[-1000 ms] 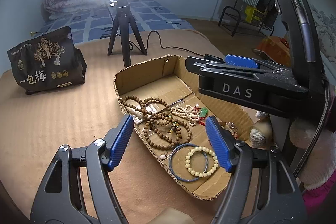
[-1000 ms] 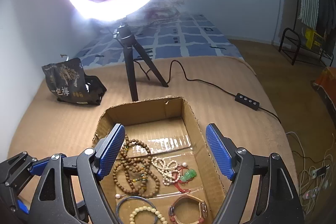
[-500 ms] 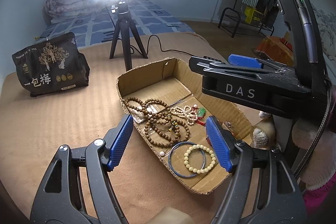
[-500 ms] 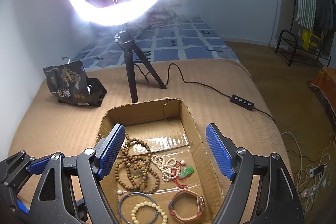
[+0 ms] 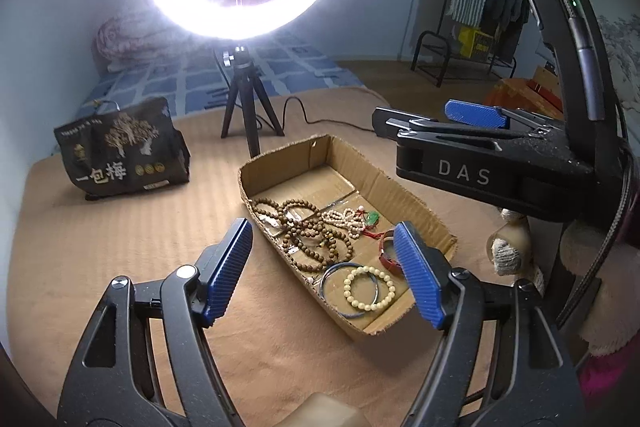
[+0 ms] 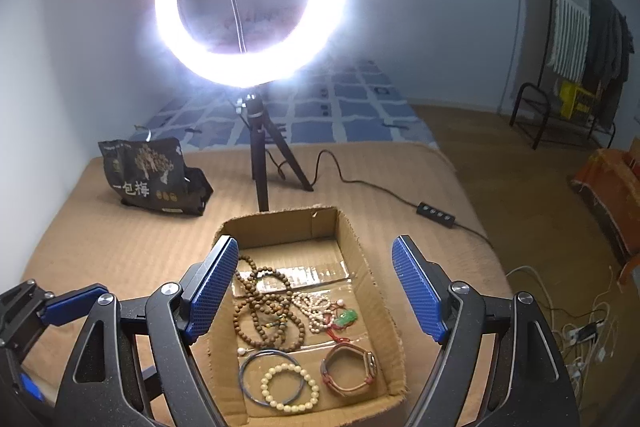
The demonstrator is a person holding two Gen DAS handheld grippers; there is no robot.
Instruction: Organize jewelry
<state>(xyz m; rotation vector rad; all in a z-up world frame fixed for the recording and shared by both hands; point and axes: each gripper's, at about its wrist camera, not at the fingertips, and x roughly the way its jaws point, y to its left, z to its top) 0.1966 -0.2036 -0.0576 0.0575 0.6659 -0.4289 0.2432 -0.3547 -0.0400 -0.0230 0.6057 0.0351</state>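
Above cardboard box (image 6: 362,267), both grippers (image 6: 312,291) agape

Home bedrm: quilt (image 5: 132,39), clothes rack (image 6: 576,39).

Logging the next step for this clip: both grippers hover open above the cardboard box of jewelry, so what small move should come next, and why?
Probably lower the right gripper onto the cream beaded bracelet lying near the front of the shallow cardboard box. Both grippers are open and empty, and that bracelet lies apart from the tangled brown wooden bead strands, overlapping only the thin blue bangle.
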